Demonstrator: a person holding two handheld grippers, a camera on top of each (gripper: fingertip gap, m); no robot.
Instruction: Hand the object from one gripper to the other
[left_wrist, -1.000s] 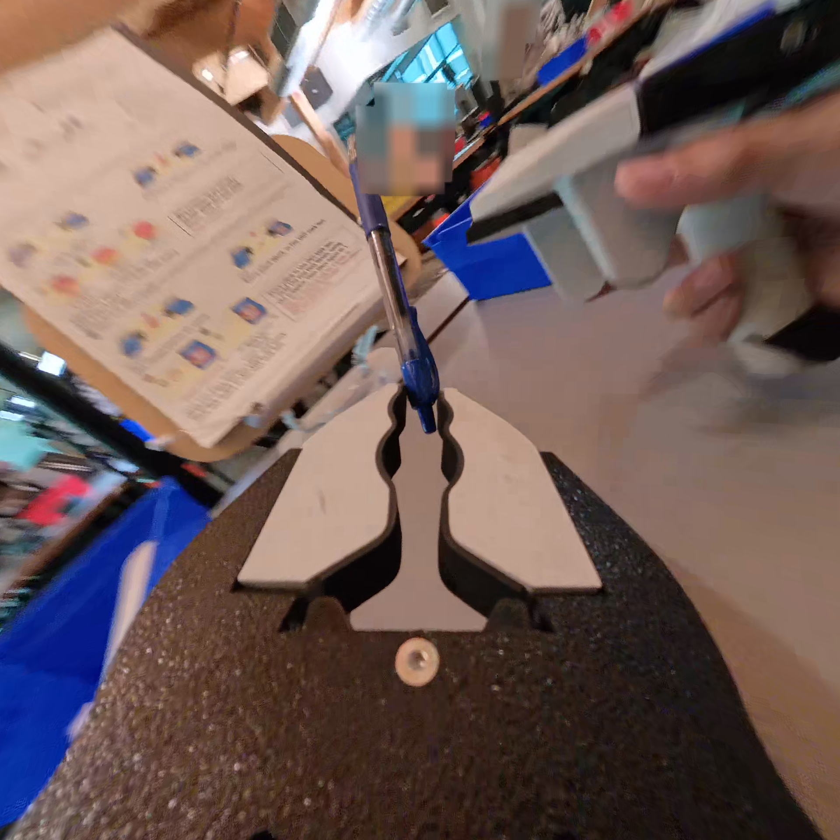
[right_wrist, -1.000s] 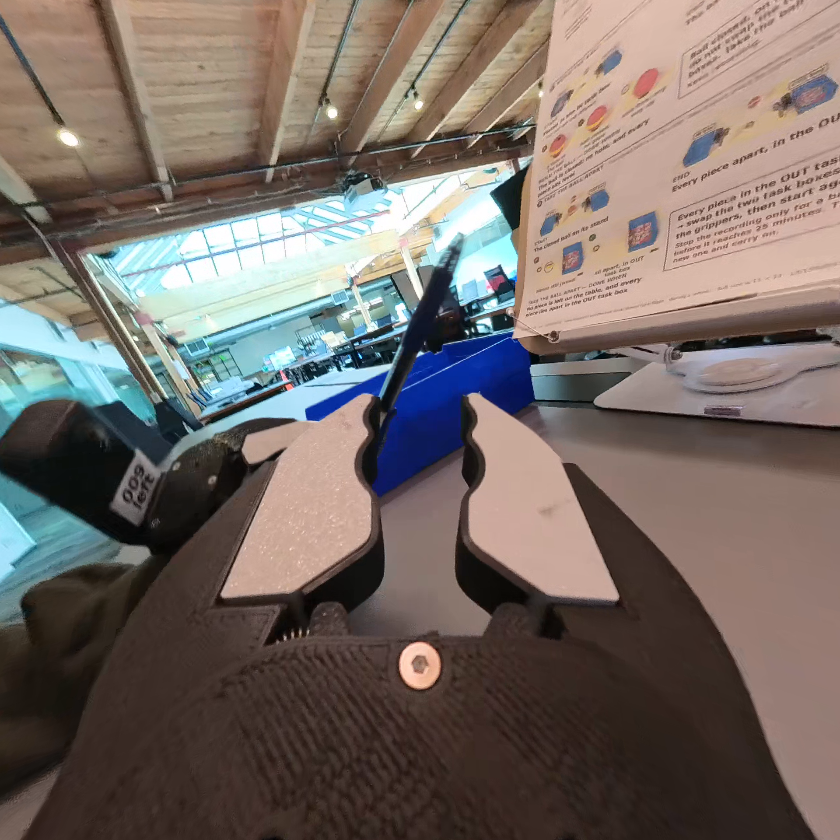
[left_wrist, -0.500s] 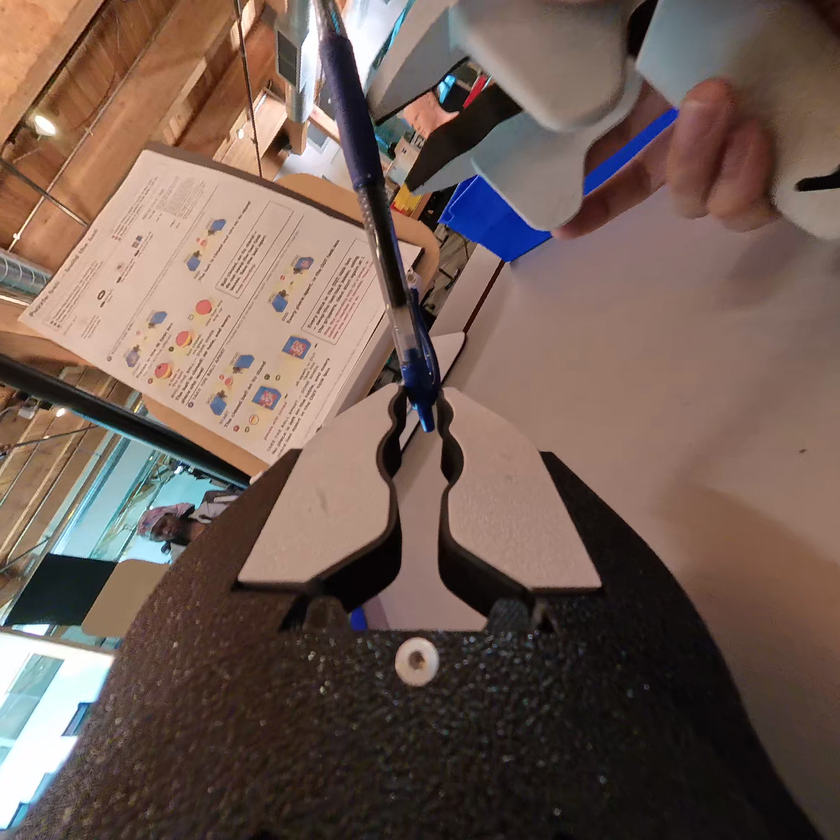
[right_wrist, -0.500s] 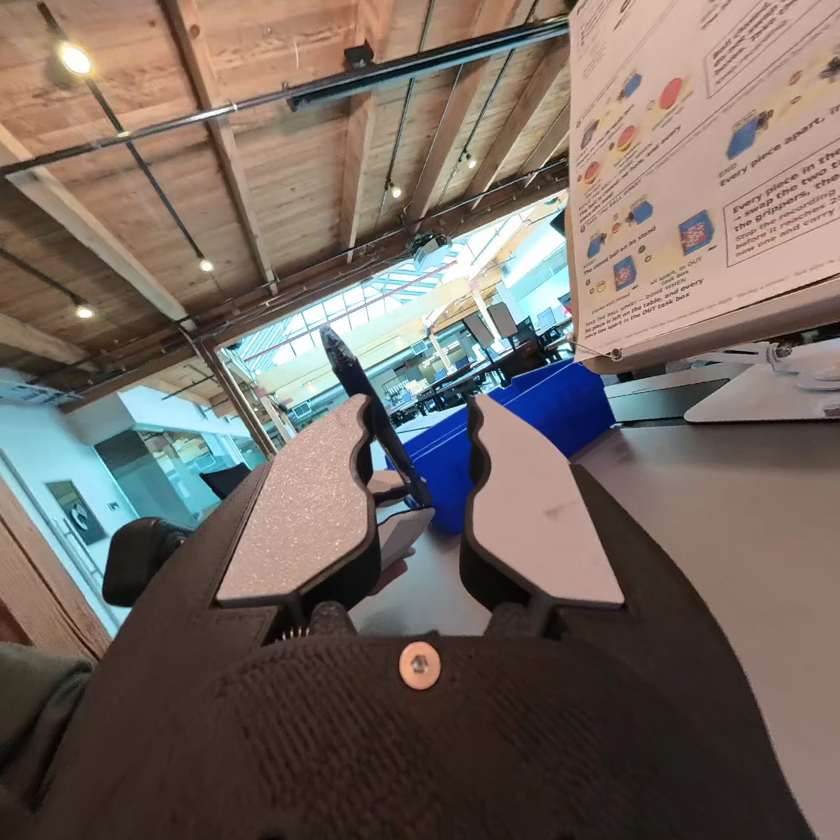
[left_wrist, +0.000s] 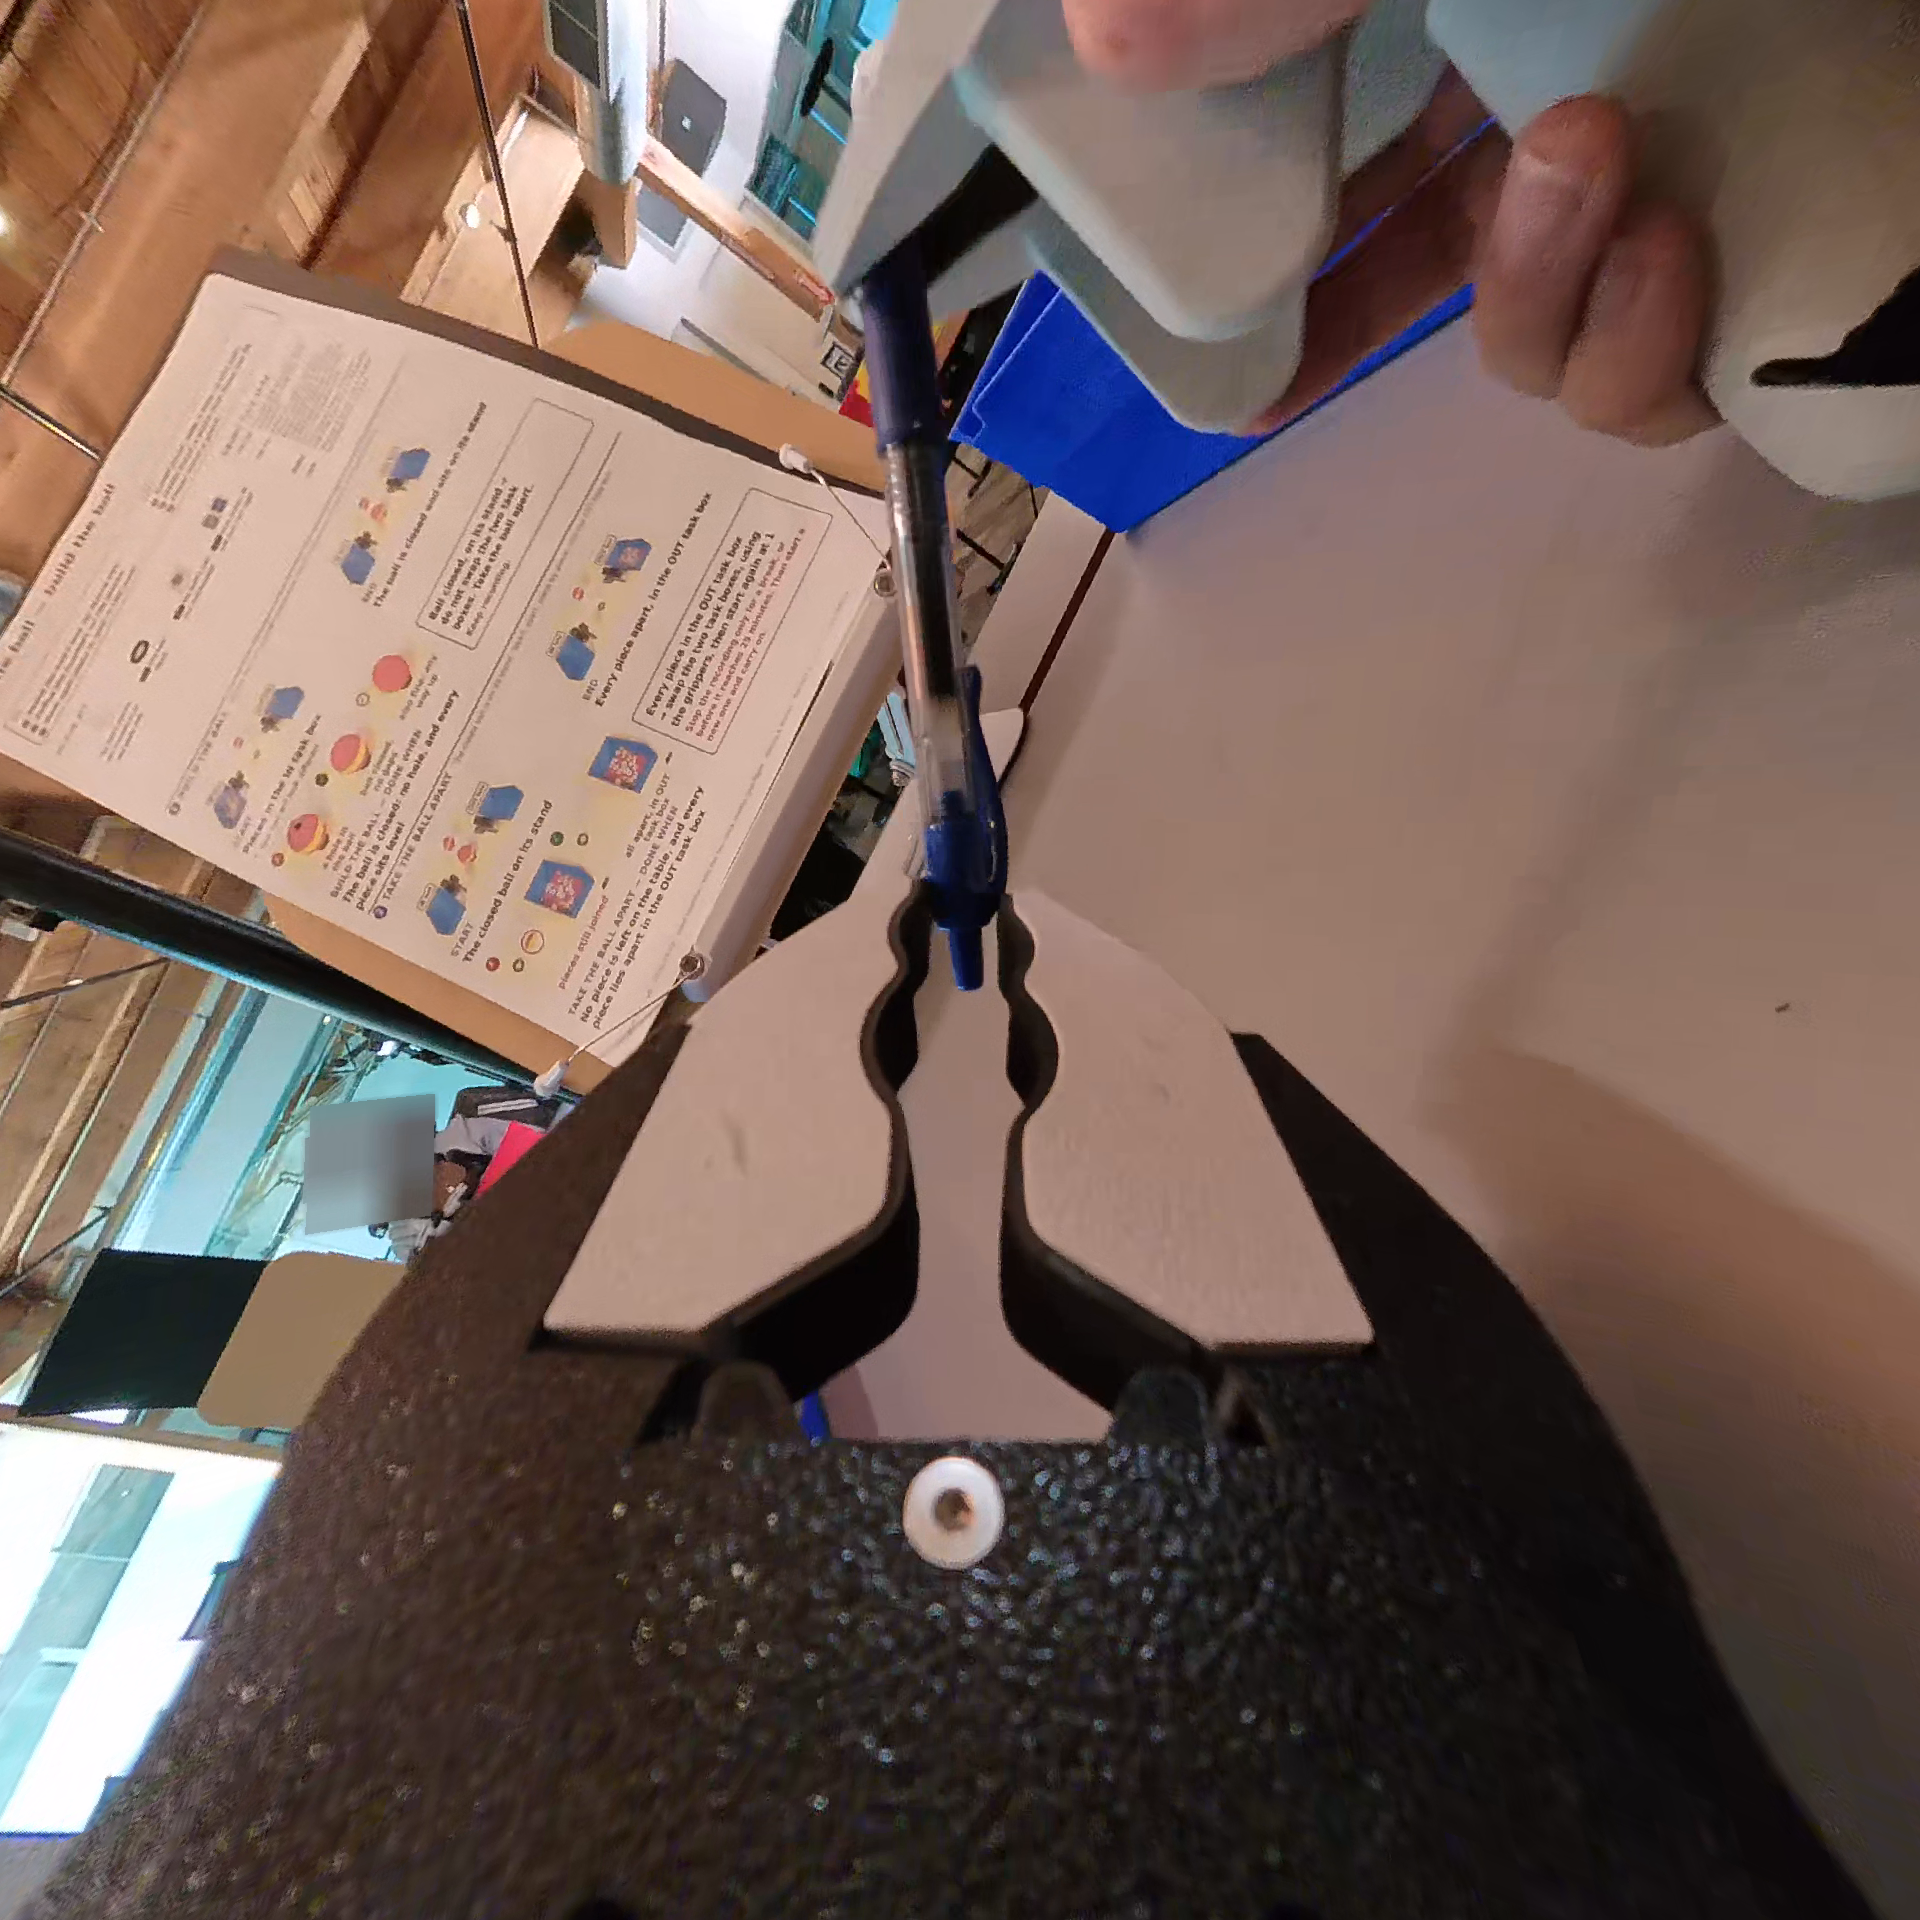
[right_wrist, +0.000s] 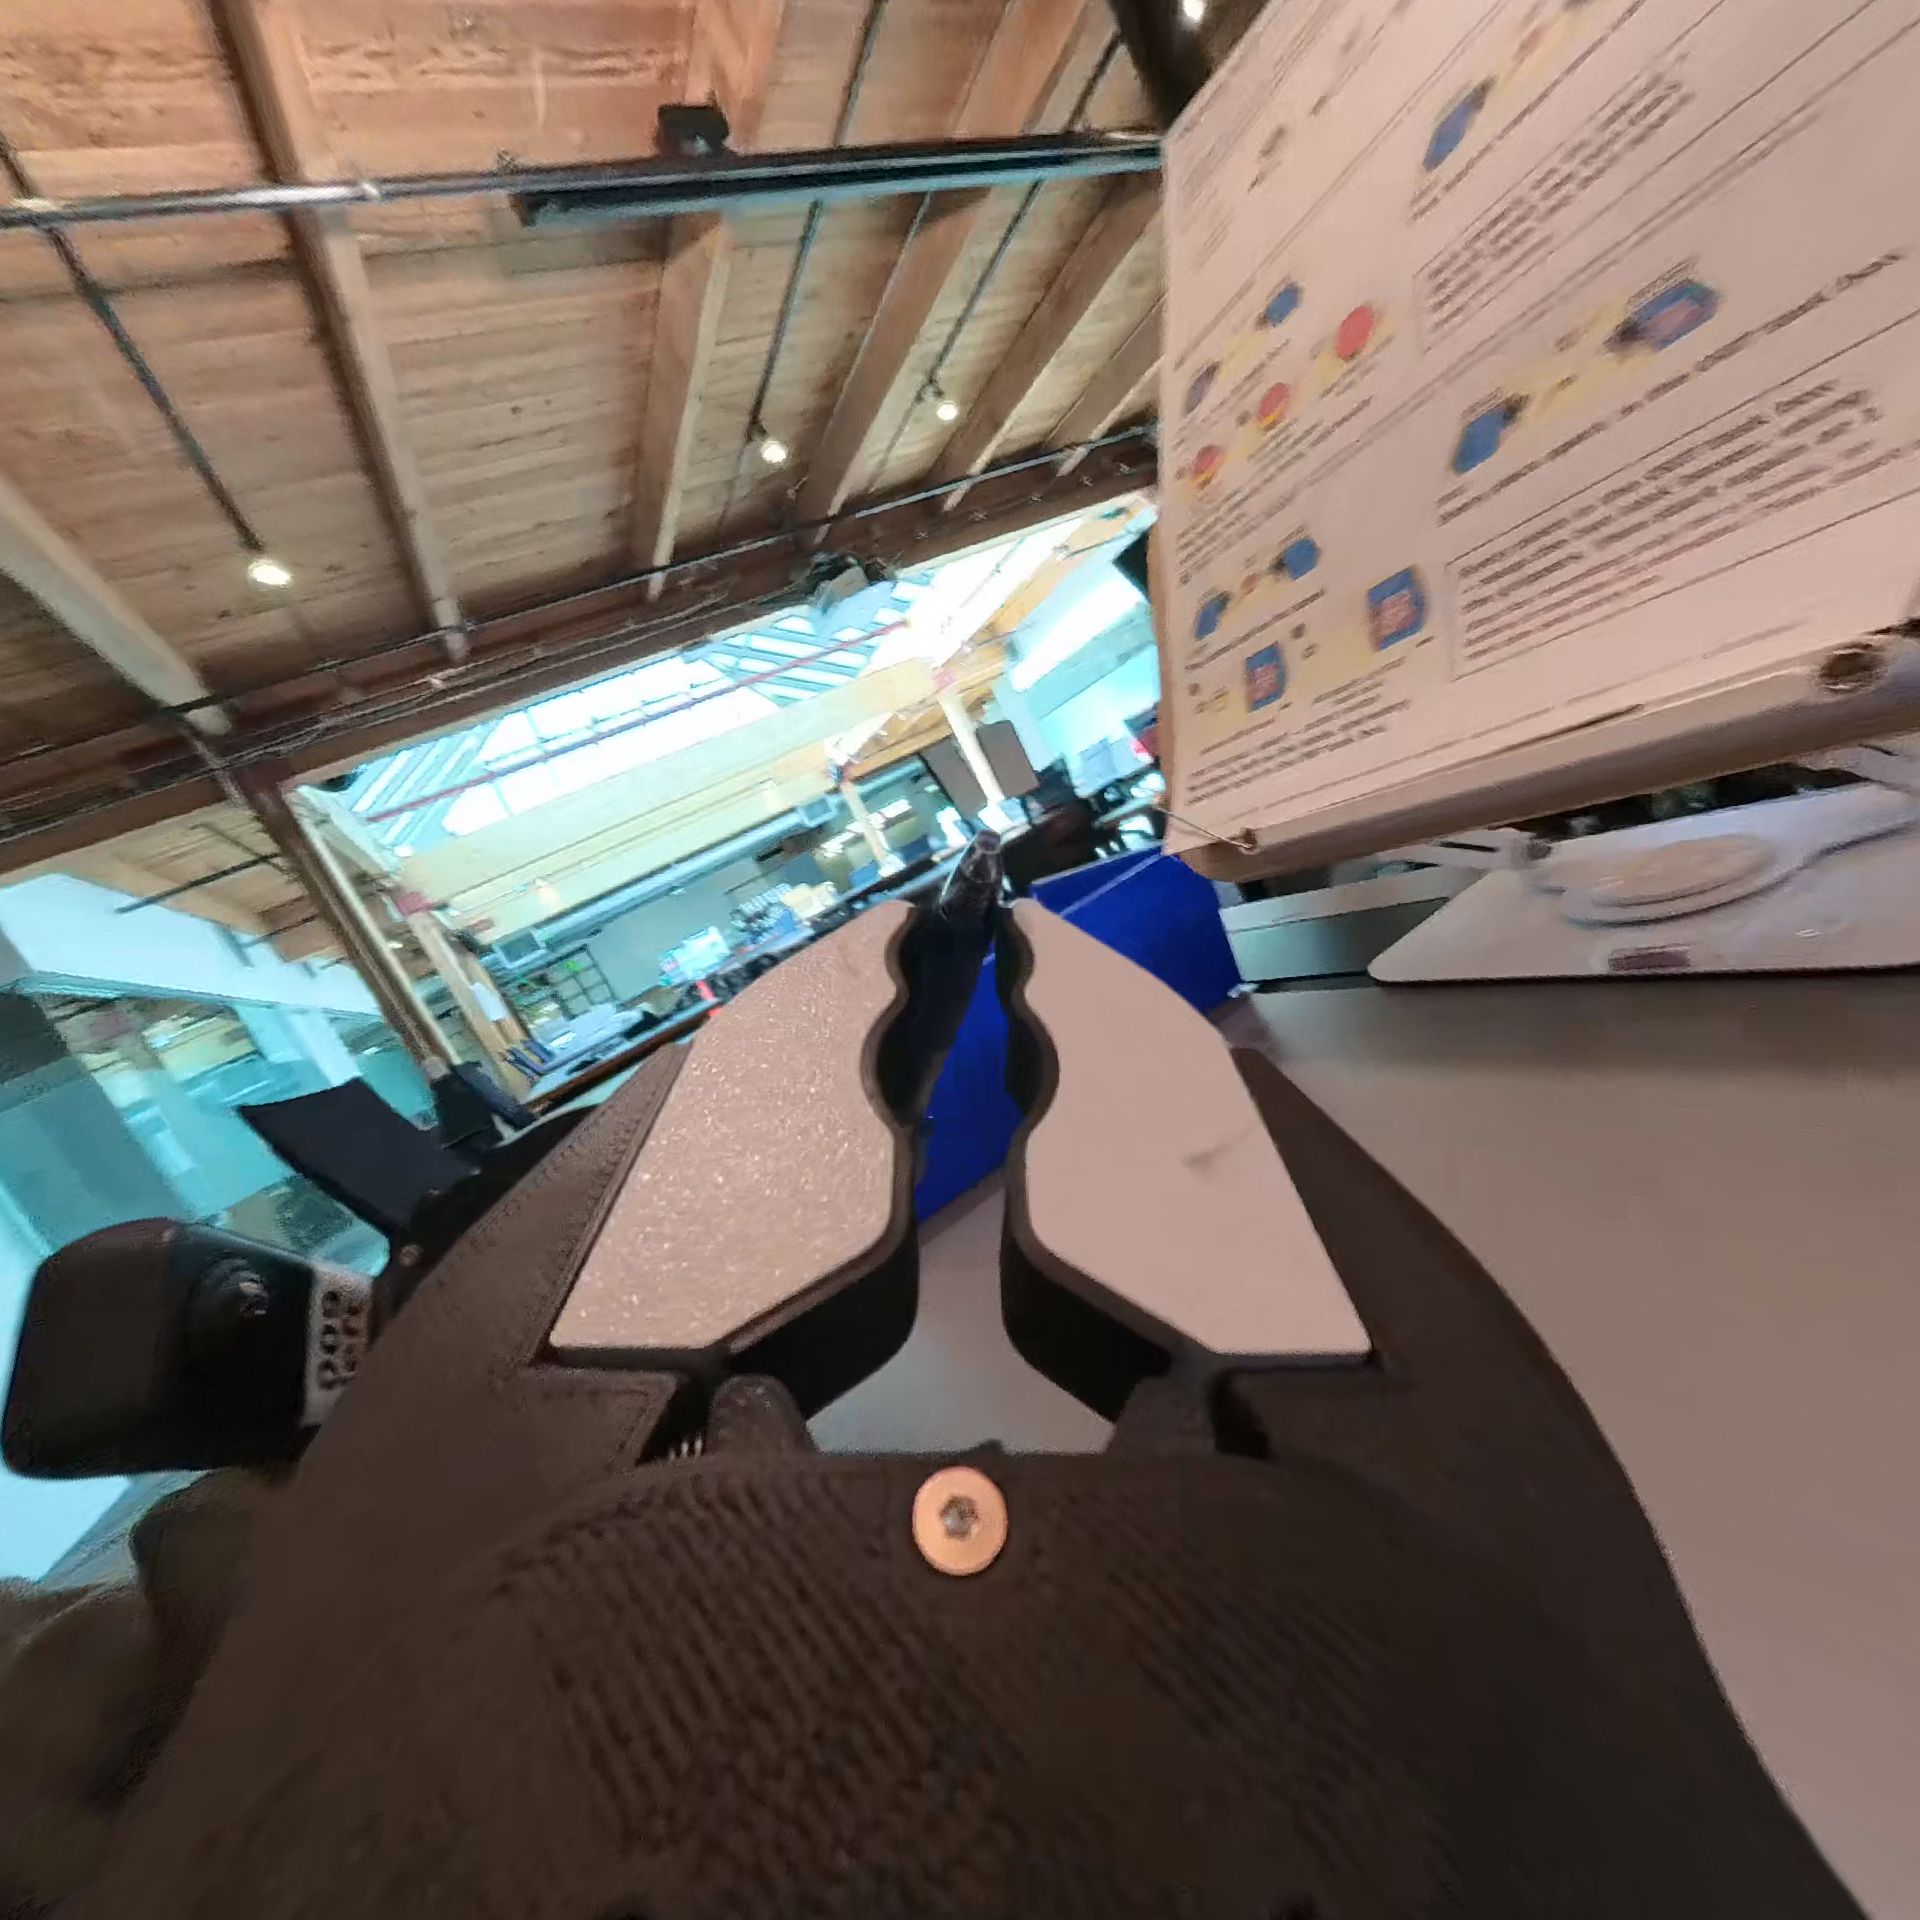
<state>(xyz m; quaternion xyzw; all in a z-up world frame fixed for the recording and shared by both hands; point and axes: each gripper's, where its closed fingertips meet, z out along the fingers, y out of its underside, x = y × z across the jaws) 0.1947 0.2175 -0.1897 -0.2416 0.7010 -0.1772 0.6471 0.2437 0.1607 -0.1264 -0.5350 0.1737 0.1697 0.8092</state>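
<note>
The left gripper (left_wrist: 958, 940) is closed narrowly on the clicker end of a blue pen (left_wrist: 928, 634), which is pinched between the tips of its grey pads (left_wrist: 748, 1143) and stands up and away from them. The pen's clear barrel and dark blue grip section rise toward the top of the left wrist view, where the tip end runs in under the right gripper (left_wrist: 1049, 156); a person's fingers (left_wrist: 1590, 270) wrap that gripper's pale handle. Exactly how those far fingers meet the pen is hidden there by the gripper's own body.

In the right wrist view the right gripper (right_wrist: 956, 925) is drawn in narrow around the pen (right_wrist: 971, 868), whose dark pointed tip pokes out just past the pad tips. The rest of the pen is hidden behind the pads, so both grippers hold the pen, one at each end, above the grey tabletop (left_wrist: 1507, 831).

Beyond stand a printed instruction sheet (left_wrist: 416, 644) on a board, blurred in the right wrist view, and a blue bin (left_wrist: 1081, 416), partly cut off by the gripper. A white stand base (right_wrist: 1662, 894) sits on the tabletop beneath the sheet.
</note>
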